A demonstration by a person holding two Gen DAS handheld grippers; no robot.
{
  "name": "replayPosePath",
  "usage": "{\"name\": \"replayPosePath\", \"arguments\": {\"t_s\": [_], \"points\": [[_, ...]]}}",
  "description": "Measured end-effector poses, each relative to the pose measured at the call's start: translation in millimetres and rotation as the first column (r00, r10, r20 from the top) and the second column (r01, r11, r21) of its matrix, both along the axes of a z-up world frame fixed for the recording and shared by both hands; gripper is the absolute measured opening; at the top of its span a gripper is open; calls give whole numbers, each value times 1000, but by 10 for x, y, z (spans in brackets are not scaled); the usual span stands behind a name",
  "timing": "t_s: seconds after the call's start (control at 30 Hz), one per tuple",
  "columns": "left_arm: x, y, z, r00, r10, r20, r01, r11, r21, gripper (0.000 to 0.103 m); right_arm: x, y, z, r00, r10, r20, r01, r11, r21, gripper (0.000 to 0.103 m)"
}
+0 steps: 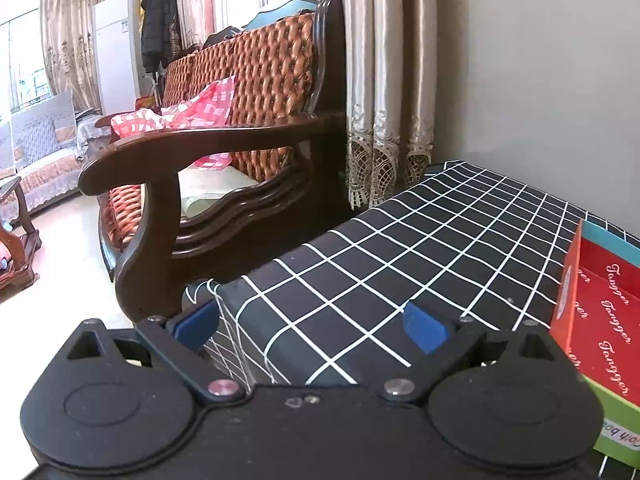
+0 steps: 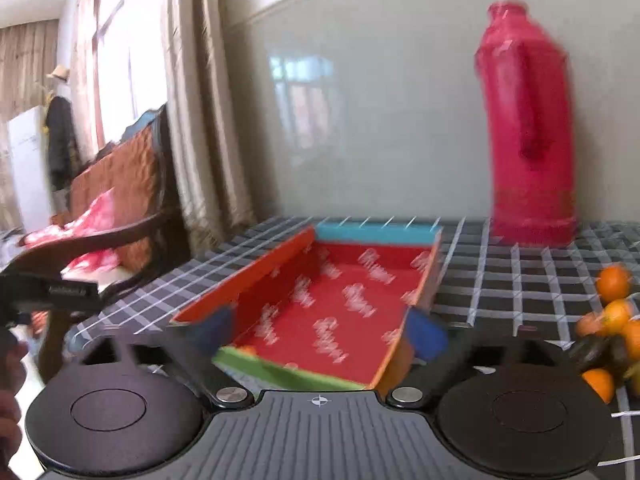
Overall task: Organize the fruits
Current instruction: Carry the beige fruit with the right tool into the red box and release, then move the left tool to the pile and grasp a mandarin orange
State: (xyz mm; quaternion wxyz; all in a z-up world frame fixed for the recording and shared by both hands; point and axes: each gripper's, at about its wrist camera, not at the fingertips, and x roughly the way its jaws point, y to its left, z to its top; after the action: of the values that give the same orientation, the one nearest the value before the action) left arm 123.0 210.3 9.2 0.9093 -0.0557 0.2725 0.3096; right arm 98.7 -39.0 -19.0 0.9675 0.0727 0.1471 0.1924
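A shallow red cardboard box (image 2: 340,304) with orange, blue and green walls lies on the black grid-pattern tablecloth; its edge also shows at the right of the left wrist view (image 1: 600,312). A pile of small oranges (image 2: 612,312) lies on the cloth at the far right of the right wrist view. My right gripper (image 2: 320,330) is open, its blue fingers spread at the box's near end; the view is motion-blurred. My left gripper (image 1: 310,324) is open and empty over the table's left front corner, left of the box.
A tall red plastic jug (image 2: 528,128) stands at the back against the wall. A dark wooden sofa (image 1: 224,152) with a red-checked cloth stands just left of the table (image 1: 440,240). Curtains (image 1: 384,80) hang behind the table's far left corner.
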Motion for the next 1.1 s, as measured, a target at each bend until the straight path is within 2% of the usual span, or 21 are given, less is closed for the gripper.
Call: {"name": "replayPosePath", "arguments": {"t_s": [0.07,0.17,0.33,0.43,0.53,0.67,0.77,0.8,0.9,1.0,1.1], "points": [[5,-52,3,1000,-14,3,14,1000,8,93,-89,-69,56,998,-33,55,33,999,4,103],[19,-168,8,999,-39,4,39,999,33,93,-145,-219,102,989,-121,80,120,992,25,103],[45,-423,25,995,-102,12,101,993,69,93,-181,-562,146,951,-307,36,306,952,28,103],[50,-631,44,987,-161,25,158,983,93,93,-194,-745,140,914,-406,11,405,914,13,103],[28,-906,75,967,-251,52,243,963,117,93,-228,-918,122,855,-519,4,518,855,-32,103],[-70,-1327,101,913,-398,96,378,910,172,95,-385,-1245,107,743,-669,9,669,742,-48,103],[-157,-1687,87,843,-526,113,496,841,218,95,-442,-1487,74,676,-736,-38,735,677,-46,103],[-188,-1819,69,813,-571,111,538,811,229,95,-465,-1572,59,653,-755,-55,754,655,-43,103],[-228,-2133,-12,744,-662,89,628,739,245,95,-545,-1828,12,584,-804,-110,807,590,-31,103],[-262,-2401,-113,691,-720,56,687,680,255,95,-626,-2049,-31,510,-843,-171,854,521,-22,103],[-260,-2608,-206,653,-757,27,729,638,247,94,-715,-2180,-44,419,-894,-161,899,433,-65,103]]}}
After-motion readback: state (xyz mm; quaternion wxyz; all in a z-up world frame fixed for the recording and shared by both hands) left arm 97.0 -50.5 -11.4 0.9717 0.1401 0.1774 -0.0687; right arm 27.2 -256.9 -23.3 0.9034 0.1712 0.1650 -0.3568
